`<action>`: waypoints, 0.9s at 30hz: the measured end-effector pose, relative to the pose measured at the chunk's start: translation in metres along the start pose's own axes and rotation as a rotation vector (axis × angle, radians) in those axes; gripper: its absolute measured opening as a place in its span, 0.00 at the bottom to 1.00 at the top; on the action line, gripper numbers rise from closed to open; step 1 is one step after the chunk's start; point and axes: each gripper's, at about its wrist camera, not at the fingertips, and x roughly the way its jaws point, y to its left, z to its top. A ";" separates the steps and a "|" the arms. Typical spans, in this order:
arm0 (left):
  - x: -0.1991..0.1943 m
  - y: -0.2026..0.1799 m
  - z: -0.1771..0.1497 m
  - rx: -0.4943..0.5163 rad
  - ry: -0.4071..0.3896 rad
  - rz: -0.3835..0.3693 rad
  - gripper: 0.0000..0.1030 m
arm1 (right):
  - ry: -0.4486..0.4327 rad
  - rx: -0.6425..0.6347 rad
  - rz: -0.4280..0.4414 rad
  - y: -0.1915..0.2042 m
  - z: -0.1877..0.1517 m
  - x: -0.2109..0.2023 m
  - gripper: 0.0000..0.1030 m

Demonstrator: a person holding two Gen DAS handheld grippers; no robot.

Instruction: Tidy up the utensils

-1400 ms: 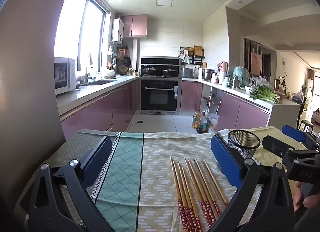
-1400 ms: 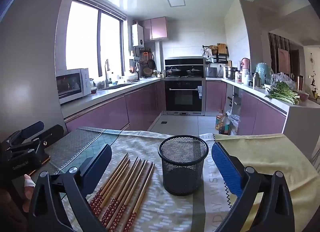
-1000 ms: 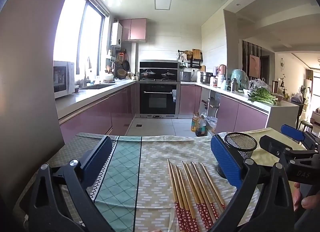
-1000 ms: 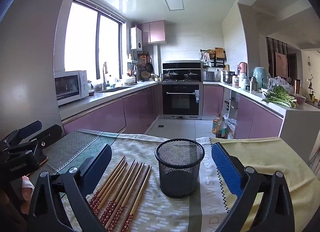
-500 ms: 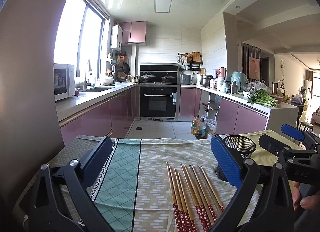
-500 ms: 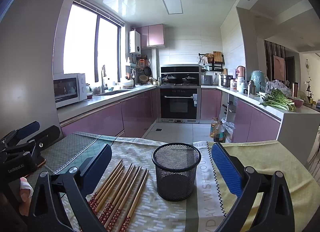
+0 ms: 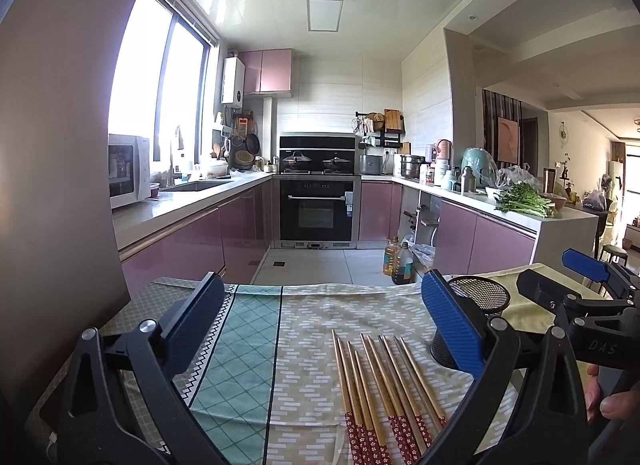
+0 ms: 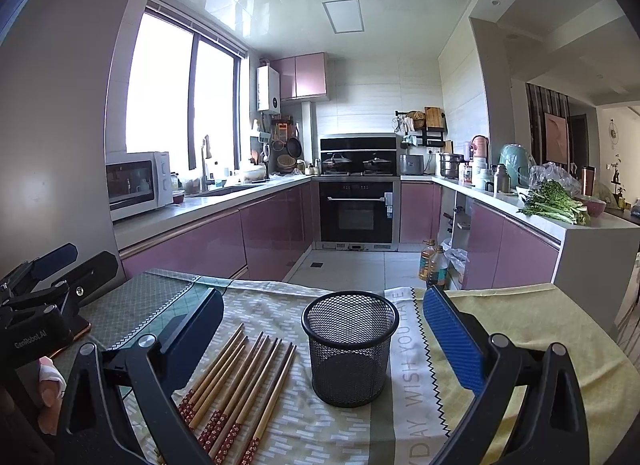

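Several wooden chopsticks (image 7: 384, 385) with red patterned ends lie side by side on the patterned tablecloth (image 7: 256, 345). To their right stands an empty black mesh cup (image 8: 350, 349), seen in the left wrist view as the cup (image 7: 480, 297) partly behind a finger. My left gripper (image 7: 320, 321) hovers open above the cloth, left of the chopsticks. My right gripper (image 8: 320, 329) is open too, with the cup between its fingers' line of sight and the chopsticks (image 8: 240, 377) at lower left. Each gripper shows at the edge of the other's view.
The table's far edge drops to a tiled kitchen floor with oil bottles (image 8: 434, 263). Purple cabinets, an oven (image 8: 356, 213), a microwave (image 8: 136, 185) and greens (image 8: 554, 201) on the counter lie beyond. A hand (image 7: 612, 397) holds the right gripper's handle.
Both cameras have tilted upward a little, so the table, chopsticks and cup sit lower in the views. Nothing on the table moved and both grippers stayed open.
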 end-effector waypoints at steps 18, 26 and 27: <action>-0.001 -0.001 0.000 0.009 -0.005 0.000 0.95 | -0.003 0.010 0.004 -0.001 0.000 0.001 0.94; -0.001 -0.003 -0.001 0.009 -0.004 0.000 0.95 | -0.006 0.007 0.004 -0.002 0.000 0.000 0.94; -0.002 -0.003 -0.001 0.009 -0.005 0.000 0.95 | -0.006 0.009 0.004 -0.002 0.000 0.000 0.94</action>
